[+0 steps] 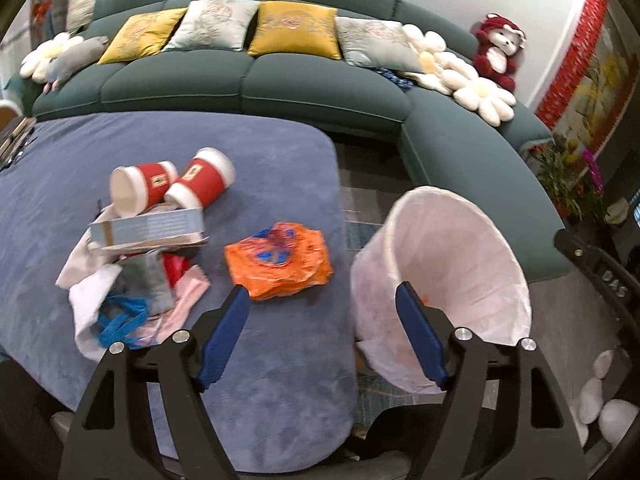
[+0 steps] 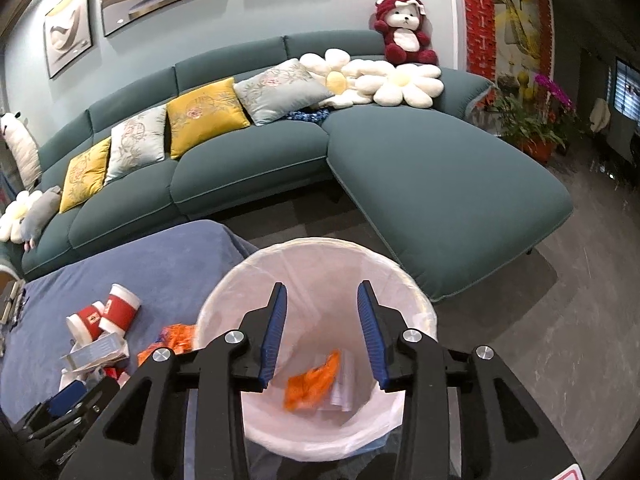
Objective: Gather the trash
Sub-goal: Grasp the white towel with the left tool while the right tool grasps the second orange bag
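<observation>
A white-lined trash bin (image 1: 452, 264) stands on the floor beside the blue-covered table (image 1: 280, 380). On the table lie an orange plastic bag (image 1: 280, 264), two red-and-white paper cups (image 1: 176, 184), a flat carton (image 1: 148, 228) and a heap of wrappers and cloth (image 1: 120, 300). My left gripper (image 1: 324, 312) is open and empty, hovering just short of the orange bag. My right gripper (image 2: 322, 308) is open and empty above the bin (image 2: 320, 432). An orange wrapper (image 2: 312, 384) and white paper lie inside. The left gripper (image 2: 60, 416) shows at the lower left there.
A teal sectional sofa (image 2: 420, 184) with cushions, flower pillows and a red plush bear (image 2: 404, 28) curves behind the table and bin. Potted plants (image 2: 528, 120) stand at the right. Grey floor lies to the right of the bin.
</observation>
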Demonstrator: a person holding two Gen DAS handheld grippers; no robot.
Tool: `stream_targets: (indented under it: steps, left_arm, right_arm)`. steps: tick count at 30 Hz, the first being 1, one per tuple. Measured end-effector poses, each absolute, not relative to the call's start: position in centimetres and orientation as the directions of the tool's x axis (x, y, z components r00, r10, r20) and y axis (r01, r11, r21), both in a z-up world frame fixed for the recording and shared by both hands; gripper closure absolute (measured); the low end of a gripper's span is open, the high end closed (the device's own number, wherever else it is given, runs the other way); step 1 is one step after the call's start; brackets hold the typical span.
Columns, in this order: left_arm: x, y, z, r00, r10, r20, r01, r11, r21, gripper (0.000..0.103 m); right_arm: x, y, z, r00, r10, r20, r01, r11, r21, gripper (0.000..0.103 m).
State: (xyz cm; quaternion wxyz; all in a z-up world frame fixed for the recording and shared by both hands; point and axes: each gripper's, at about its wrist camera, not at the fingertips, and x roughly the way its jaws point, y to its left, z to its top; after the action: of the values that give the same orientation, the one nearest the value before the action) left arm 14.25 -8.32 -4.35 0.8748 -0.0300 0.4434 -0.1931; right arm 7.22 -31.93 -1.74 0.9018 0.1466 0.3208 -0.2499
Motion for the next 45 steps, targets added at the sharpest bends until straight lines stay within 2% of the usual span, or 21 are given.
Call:
stream_targets:
  steps: [6,8,11,27,34,45]
  left_arm:
    - [14.1,-5.4,-4.2,0.558,-0.332,-0.761,0.274,0.939,-0.209,0.031]
    - [14.0,-4.3,-4.2,0.568,-0.319,-0.758,0.261,0.944,-0.201,0.026]
    - [13.9,-2.6,-4.1,0.586,-0.295,-0.754,0.239,0.953,-0.187,0.025]
    - [13.9,6.3,-5.9,0.596,-0.187,-0.781,0.094,0.982,-0.164,0.025]
    - [14.3,9.4,-7.9,0.568,-0.163,-0.807,0.035,0.984,-0.173,0.025]
    - [15.5,12.6,-10.8,0.519,-0.135,-0.844,-0.033,0.984,-0.178,0.025]
  right_arm:
    - [7.0,-29.1,-1.0,0.684,-0.324,-0.653,0.508,0.855,0.109,0.061]
    - [6.9,-27.9,-0.9,0.69,-0.305,-0.657,0.493,0.862,0.117,0.061]
    - [6.9,-26.2,-0.8,0.693,-0.288,-0.661,0.473,0.874,0.115,0.06]
    - [6.8,-17.9,-2.6,0.682,-0.187,-0.707,0.375,0.919,0.12,0.055]
    - [7.0,-15.8,-3.9,0.668,-0.17,-0.724,0.35,0.931,0.104,0.049]
    - [9.1,-13.0,-6.9,0.62,-0.126,-0.775,0.308,0.947,0.092,0.049]
